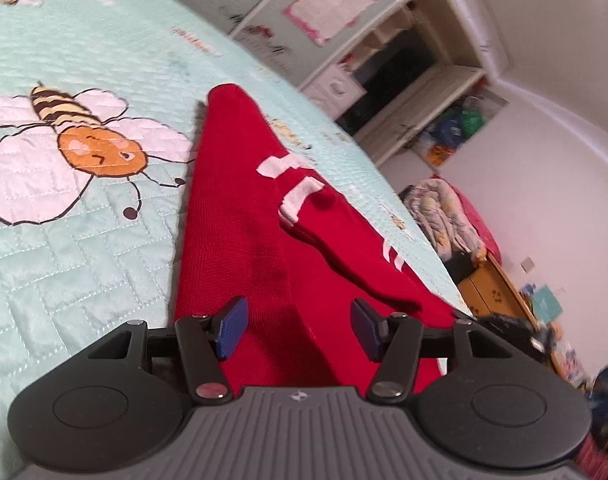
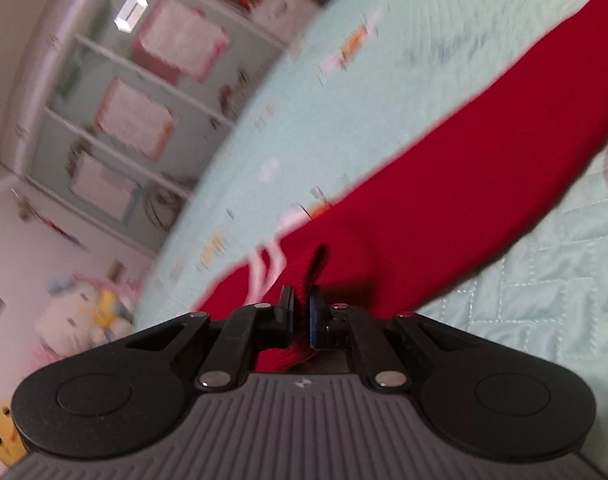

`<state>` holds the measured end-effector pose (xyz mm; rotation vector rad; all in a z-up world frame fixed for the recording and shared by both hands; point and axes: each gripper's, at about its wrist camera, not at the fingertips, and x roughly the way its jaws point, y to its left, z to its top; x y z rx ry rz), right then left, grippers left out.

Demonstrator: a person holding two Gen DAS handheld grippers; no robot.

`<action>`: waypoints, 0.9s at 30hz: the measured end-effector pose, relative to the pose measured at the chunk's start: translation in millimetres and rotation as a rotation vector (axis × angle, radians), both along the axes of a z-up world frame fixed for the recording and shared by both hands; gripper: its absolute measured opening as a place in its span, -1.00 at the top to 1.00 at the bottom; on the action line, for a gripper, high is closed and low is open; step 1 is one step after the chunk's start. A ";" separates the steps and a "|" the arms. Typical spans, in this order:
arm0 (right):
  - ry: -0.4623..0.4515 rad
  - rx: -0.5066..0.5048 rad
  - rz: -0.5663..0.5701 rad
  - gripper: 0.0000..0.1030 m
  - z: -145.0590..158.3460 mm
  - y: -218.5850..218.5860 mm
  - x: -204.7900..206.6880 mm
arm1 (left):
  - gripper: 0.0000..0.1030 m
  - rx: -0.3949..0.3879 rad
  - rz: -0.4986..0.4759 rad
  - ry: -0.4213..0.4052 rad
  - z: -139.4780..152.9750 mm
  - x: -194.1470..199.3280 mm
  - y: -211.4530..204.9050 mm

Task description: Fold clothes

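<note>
The red knit sweater lies on the bed's pale green quilted bedspread, partly folded into a long band, with white lettering showing on its upper face and a loose fold rising near the middle. In my left wrist view its long axis runs from my tongs away toward a narrow rounded end near the printed bee; in my right wrist view the same band runs diagonally from my tongs up to the far right. I judge the knit soft, limp and fairly light, with enough tooth not to slip, though it will sag and stretch if lifted by one point; the sound places to take it are the near edge or corners, both at once. My right tongs are clenched on a pinch of the red fabric, a ridge of it standing up between the pads. My left tongs stand released, blue pads apart over the near end of the sweater, gripping nothing. Beyond the bed: a white shelf unit with pink-edged sheets, a heap of bedding by the wall, and soft toys on the floor side, blurred.
</note>
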<state>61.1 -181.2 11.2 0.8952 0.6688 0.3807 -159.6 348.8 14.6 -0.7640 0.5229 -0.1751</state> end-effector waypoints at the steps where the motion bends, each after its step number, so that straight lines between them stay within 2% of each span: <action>1: -0.016 0.022 -0.027 0.91 2.6 -6.2 -10.6 | -0.15 -0.007 0.001 -0.001 7.3 -0.3 -0.5; 4: -0.024 0.078 -0.080 0.91 1.4 -20.8 -38.6 | -0.15 0.030 -0.009 -0.057 35.5 1.0 -4.2; 6: -0.005 0.105 -0.089 0.91 -5.5 -25.0 -52.8 | -0.16 0.097 -0.019 -0.081 53.7 13.3 -7.4; 9: 0.031 0.100 -0.090 0.91 -23.1 -22.3 -53.3 | -0.16 0.248 -0.006 -0.068 74.9 50.6 -10.7; 12: 0.046 0.120 -0.117 0.91 -38.3 -22.6 -51.4 | -0.13 0.360 0.045 -0.038 81.9 96.4 -3.8; 16: -0.030 0.054 -0.106 0.91 -50.2 -13.6 -56.6 | -0.06 0.476 0.128 0.007 83.9 151.3 9.6; 17: -0.041 0.025 -0.102 0.91 -48.6 -10.8 -56.5 | 0.01 0.482 0.142 0.019 82.1 162.6 13.0; 18: -0.046 0.007 -0.096 0.91 -47.4 -9.8 -55.0 | 0.23 0.466 0.144 0.023 80.2 172.6 17.5; 20: -0.051 0.003 -0.084 0.93 -48.5 -10.5 -52.3 | 0.55 0.408 0.142 0.009 76.1 186.6 25.0; 22: -0.057 0.003 -0.074 0.93 -49.3 -10.7 -50.1 | 0.79 0.366 0.151 0.012 67.6 200.5 31.7; 24: -0.063 0.005 -0.068 0.93 -49.6 -10.3 -48.3 | 0.95 0.357 0.175 0.074 46.4 217.5 39.7; 27: -0.070 0.006 -0.060 0.93 -50.3 -11.0 -47.5 | 0.93 0.343 0.210 0.167 14.6 243.1 51.7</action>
